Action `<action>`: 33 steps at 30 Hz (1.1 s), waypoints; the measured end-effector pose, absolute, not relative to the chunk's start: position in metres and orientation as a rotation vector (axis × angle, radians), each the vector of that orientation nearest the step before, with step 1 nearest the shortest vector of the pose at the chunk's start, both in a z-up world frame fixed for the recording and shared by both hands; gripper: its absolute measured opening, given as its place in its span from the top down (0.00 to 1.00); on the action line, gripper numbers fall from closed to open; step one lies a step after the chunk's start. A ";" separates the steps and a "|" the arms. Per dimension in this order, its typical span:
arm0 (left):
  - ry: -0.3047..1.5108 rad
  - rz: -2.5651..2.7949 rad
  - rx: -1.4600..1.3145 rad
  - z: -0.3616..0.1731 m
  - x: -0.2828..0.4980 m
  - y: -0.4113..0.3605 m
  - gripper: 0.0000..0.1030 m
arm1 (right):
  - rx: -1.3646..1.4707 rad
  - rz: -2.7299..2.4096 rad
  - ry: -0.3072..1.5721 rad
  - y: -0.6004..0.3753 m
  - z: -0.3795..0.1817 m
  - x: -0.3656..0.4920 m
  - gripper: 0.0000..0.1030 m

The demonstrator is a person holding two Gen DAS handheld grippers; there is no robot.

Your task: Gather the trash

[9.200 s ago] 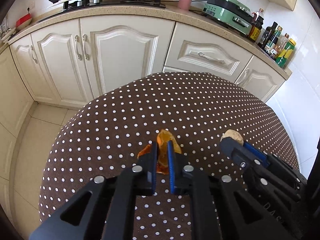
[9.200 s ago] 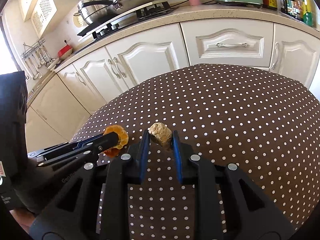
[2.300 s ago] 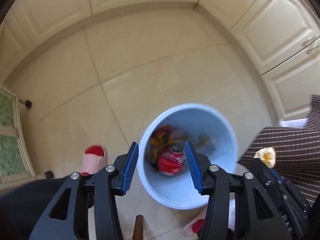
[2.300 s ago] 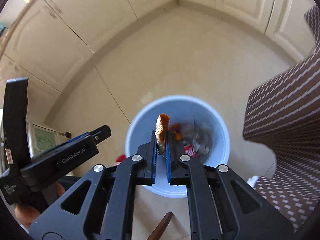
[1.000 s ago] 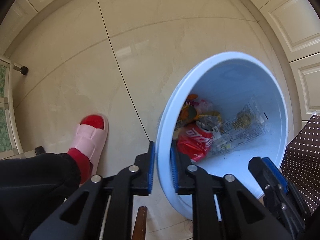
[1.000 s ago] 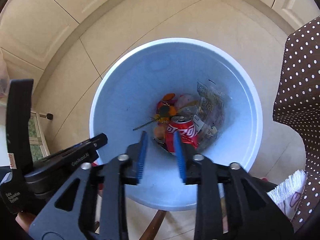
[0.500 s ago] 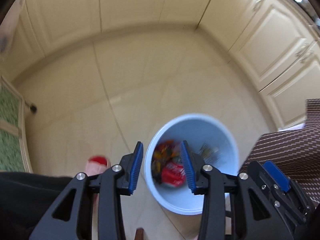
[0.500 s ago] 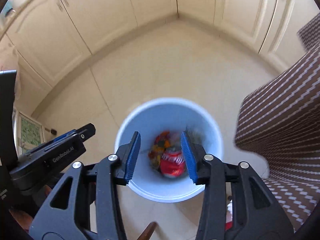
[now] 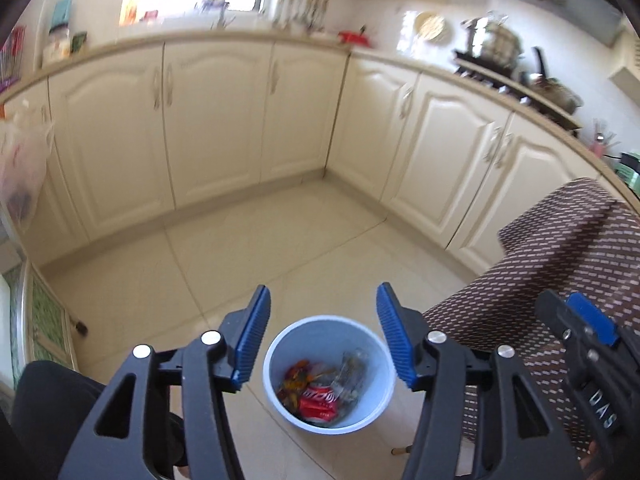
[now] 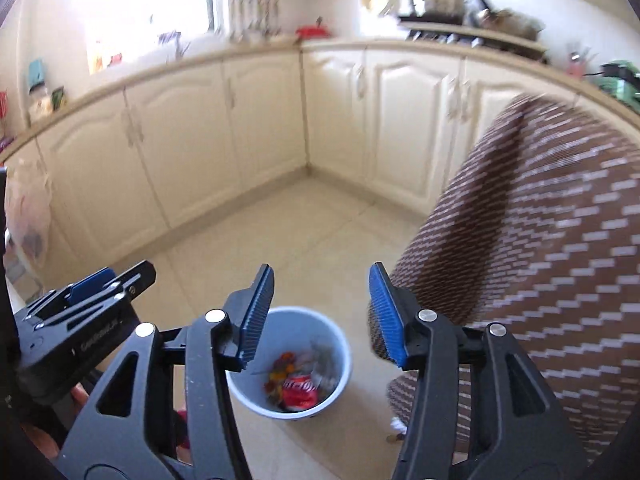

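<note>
A: Where did the trash sit at that moment?

B: Down in the pale blue bin (image 9: 329,374) on the tile floor (image 9: 280,264), at about six o'clock in both views. A red can (image 9: 319,398) lay at the bottom among orange scraps (image 9: 295,376) and a crumpled clear wrapper (image 9: 352,372).

A: And the grippers?

B: The left gripper (image 9: 323,344) had its blue pads well apart with nothing between them. The right gripper (image 10: 321,316) was likewise spread wide and empty, hanging high above the bin.

A: What could have gone wrong from there?

B: My guess is that swinging back toward the table (image 10: 540,240) with the spotted cloth at three o'clock could snag a pad on the hanging edge and drag the cloth. Both pictures were smeared, the cloth's dots drawn into dashes, so the rigs may have been moving fast, which would make a knock against the bin rim or each other likelier.

A: Did the views differ?

B: Yes. The right wrist view showed the left gripper's body at nine o'clock with part of the hand (image 10: 76,394) holding it. The left wrist view showed a dark trouser leg (image 9: 52,408) at seven o'clock and the right gripper's body at four o'clock. Cream cabinets (image 9: 216,120) ringed the floor from ten to two o'clock.
</note>
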State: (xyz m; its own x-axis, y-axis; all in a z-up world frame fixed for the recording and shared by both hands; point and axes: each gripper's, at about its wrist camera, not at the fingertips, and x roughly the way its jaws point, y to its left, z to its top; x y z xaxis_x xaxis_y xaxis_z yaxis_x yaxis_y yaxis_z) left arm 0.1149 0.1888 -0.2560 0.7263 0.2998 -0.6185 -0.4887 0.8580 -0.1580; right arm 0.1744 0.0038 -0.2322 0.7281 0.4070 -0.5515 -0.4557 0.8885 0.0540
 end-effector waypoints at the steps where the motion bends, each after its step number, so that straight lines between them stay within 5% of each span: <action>1: 0.598 0.428 -0.303 -0.247 0.110 0.180 0.45 | -0.082 0.465 0.569 -0.004 -0.226 0.170 0.50; 13: 0.423 0.397 -0.160 -0.193 0.078 0.122 0.32 | -0.040 0.357 0.342 -0.063 -0.184 0.121 0.32; 33: 0.328 0.331 -0.111 -0.174 0.064 0.095 0.24 | -0.012 0.293 0.252 -0.097 -0.173 0.095 0.27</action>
